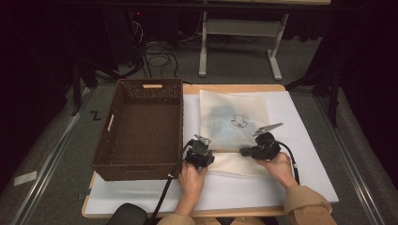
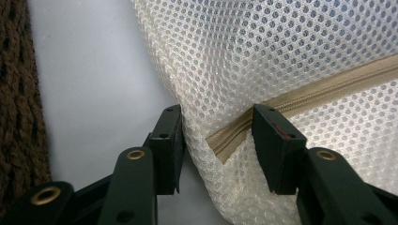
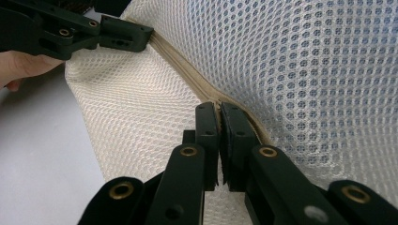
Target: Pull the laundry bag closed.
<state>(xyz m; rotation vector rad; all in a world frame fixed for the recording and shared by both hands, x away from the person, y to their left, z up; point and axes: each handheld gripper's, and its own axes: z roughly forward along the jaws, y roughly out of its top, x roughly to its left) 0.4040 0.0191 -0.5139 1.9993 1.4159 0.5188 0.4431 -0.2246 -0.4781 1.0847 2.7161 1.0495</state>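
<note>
- Both my hands come in over the counter's near edge; the mesh bag (image 1: 233,136) lies flat at mid-counter, right of the wicker basket (image 1: 141,126).
- Its zipper (image 3: 178,65) runs left to right, between my tools.
- Right tool (image 3: 219,117) is clamped together on the zipper.
- Left tool (image 2: 216,136) stands apart, straddling the bag's zipper-end corner.

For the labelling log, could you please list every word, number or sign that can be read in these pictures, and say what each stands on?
No words or numbers can be read.
Mesh laundry bag: a small dark printed mark shows in the high view, too small to read.
Floor left of the wicker basket: a black mark shaped like a "Z", perhaps tape rather than a letter.
Left gripper, right gripper: no lettering.
</note>
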